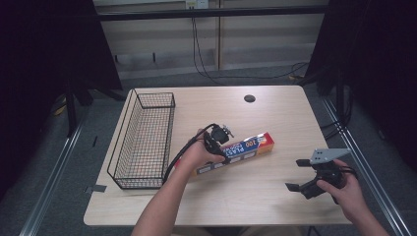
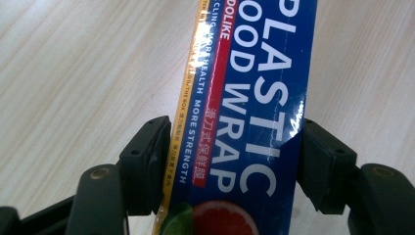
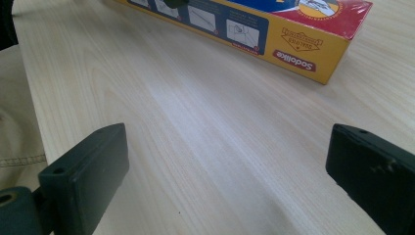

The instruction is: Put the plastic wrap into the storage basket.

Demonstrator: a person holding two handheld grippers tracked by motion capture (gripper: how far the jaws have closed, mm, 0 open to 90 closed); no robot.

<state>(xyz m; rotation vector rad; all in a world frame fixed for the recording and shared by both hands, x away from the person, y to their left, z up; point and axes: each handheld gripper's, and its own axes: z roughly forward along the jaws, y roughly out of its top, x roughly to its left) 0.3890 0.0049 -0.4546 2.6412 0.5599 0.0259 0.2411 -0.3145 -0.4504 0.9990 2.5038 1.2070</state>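
A long box of plastic food wrap [image 1: 248, 146], blue on top with yellow sides and a red end, lies aslant in the middle of the wooden table. My left gripper [image 1: 220, 143] reaches down onto the box's left half. In the left gripper view its jaws press on the two long sides of the box [image 2: 254, 73], so my left gripper [image 2: 235, 161] is shut on it. My right gripper [image 1: 296, 174] rests near the table's right front, apart from the box, and is open. The right gripper view shows my right gripper [image 3: 225, 166] with only bare wood between its jaws and the box's end [image 3: 293, 54] beyond them.
A black wire basket [image 1: 125, 129] stands along the table's left side, close to the box's left end. A small black round cap [image 1: 250, 98] sits in the tabletop at the back. Bare wood [image 1: 246, 196] spreads between the two hands at the front.
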